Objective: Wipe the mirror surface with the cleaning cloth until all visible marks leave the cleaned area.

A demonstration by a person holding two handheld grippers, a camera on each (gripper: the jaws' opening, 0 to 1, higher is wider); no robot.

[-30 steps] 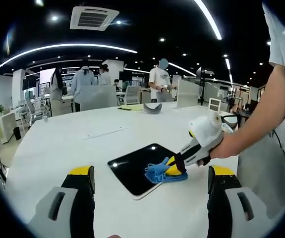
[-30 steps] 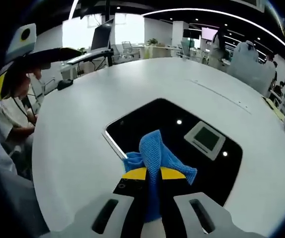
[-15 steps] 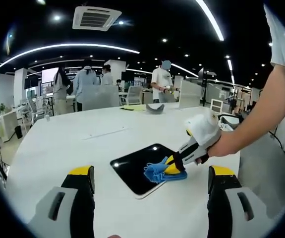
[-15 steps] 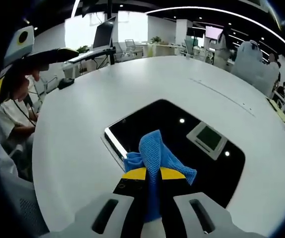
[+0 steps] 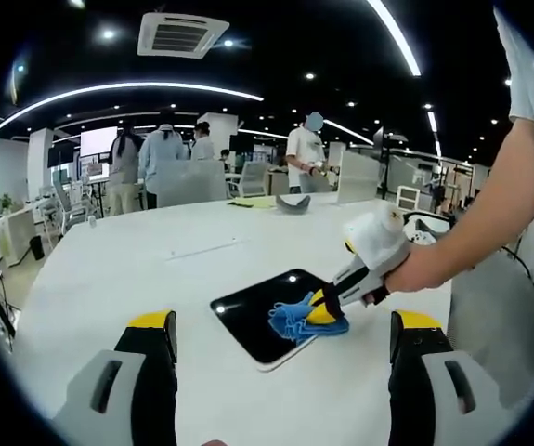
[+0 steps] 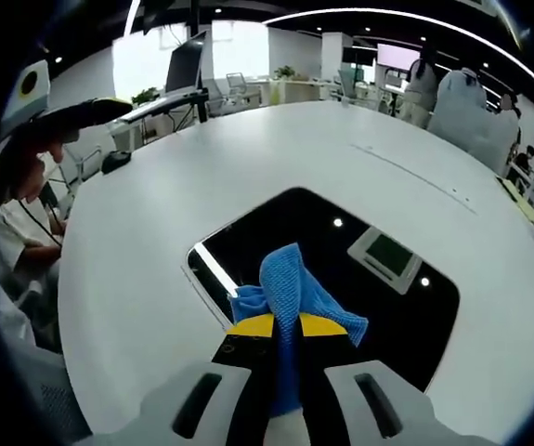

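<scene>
Here the mirror (image 6: 341, 269) lies flat on the white tabletop (image 6: 155, 214), its dark face reflecting ceiling lights. The right gripper (image 6: 285, 325) clamps the blue cleaning cloth (image 6: 290, 283) onto the mirror's near edge. The left gripper (image 5: 280, 325) hangs above the tabletop, jaws wide apart, holding nothing.

I work at a wide white table (image 5: 109, 269), its top bare around me. At its far edge I see a small dark curved object (image 5: 292, 202) lying beside a yellow sheet (image 5: 248, 201). Beyond the table several people (image 5: 160, 149) stand among office desks and chairs. Overhead hangs a square ceiling air vent (image 5: 176, 33), with long curved light strips (image 5: 127, 87) glowing on the dark ceiling.
</scene>
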